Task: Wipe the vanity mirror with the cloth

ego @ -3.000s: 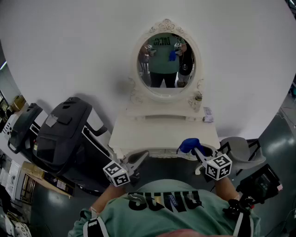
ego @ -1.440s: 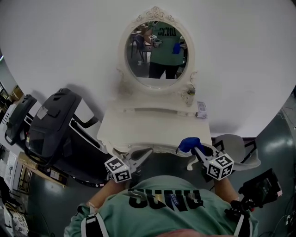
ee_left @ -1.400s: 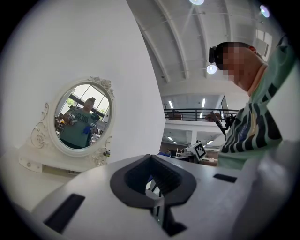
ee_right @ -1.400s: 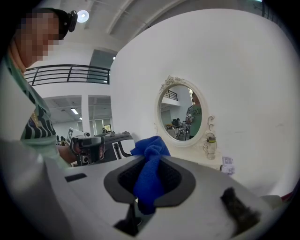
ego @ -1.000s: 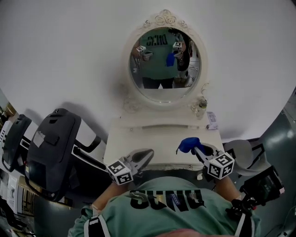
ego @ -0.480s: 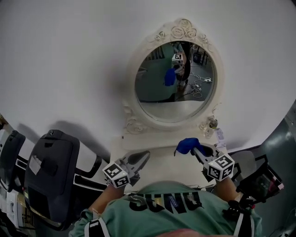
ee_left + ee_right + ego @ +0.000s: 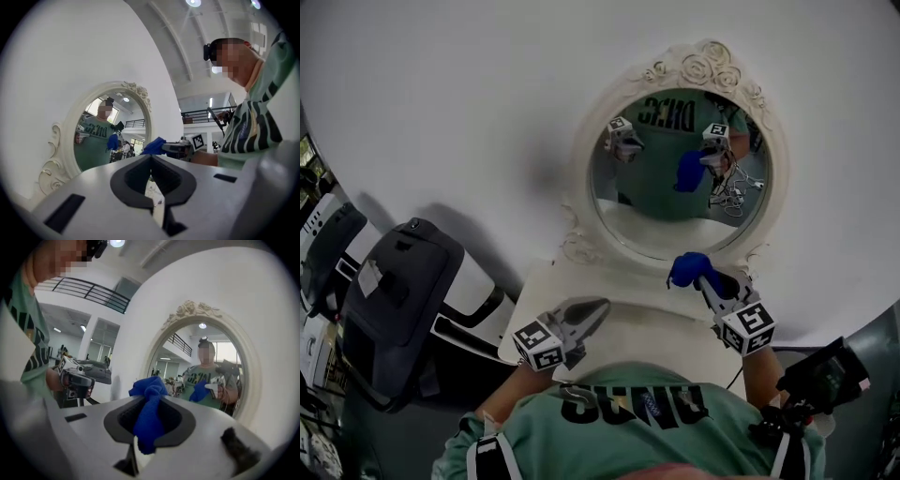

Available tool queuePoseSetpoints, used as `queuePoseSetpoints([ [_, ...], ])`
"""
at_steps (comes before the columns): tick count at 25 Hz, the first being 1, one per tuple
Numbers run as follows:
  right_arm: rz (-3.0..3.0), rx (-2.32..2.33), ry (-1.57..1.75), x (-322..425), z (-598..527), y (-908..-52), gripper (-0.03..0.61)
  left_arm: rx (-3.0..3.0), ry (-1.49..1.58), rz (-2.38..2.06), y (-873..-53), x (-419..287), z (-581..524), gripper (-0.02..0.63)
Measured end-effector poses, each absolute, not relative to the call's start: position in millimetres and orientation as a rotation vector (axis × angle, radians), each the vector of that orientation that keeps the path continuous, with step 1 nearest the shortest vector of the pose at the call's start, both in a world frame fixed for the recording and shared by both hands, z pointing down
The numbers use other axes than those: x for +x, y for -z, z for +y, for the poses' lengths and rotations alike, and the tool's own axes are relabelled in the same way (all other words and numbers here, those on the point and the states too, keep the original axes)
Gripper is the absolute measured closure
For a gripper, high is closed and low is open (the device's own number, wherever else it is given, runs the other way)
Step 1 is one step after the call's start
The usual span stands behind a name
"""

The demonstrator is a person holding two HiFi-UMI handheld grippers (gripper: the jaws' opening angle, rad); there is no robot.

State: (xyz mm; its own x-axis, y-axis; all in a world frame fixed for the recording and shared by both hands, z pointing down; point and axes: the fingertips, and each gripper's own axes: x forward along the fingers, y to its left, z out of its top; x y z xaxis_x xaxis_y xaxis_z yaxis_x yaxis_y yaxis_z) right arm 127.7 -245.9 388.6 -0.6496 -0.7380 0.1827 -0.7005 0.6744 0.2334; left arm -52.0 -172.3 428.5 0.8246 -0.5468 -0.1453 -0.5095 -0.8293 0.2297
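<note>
Cloth [image 7: 687,268] in right gripper [image 7: 700,278] near mirror [image 7: 649,223]; black machine [image 7: 392,302] at left.

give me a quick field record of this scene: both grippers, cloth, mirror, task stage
right gripper: jaws shut on the blue cloth, held up before the mirror's lower frame
left gripper: jaws together, nothing between them, low over the vanity top
vanity mirror: oval, white carved frame, upright against the wall, reflecting the person and both grippers
cloth to glass: apart in the right gripper view
task stage: wiping not yet begun
beside vanity: black exercise machine, on the person's left
</note>
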Motion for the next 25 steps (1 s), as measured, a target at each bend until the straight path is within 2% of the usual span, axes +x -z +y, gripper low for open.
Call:
queuePoseSetpoints([
  [7,-2.302,1.312,1.031,43,-326,-241,0.528,2.823,0.304,-1.011,-422,-107,-171,0.604],
  [11,-1.944,1.476,1.347,-3,-386,-179,0.528,2.788,0.343,-1.093,-421,-144,-169,0.604],
  [17,-1.66,1.66,1.421,-31,-446,-152,0.528,2.716,0.374,-1.181,-433,-196,-171,0.604],
  [25,-1.552,1.73,1.517,-44,-452,-157,0.529,2.659,0.391,-1.22,-440,-218,-177,0.604],
])
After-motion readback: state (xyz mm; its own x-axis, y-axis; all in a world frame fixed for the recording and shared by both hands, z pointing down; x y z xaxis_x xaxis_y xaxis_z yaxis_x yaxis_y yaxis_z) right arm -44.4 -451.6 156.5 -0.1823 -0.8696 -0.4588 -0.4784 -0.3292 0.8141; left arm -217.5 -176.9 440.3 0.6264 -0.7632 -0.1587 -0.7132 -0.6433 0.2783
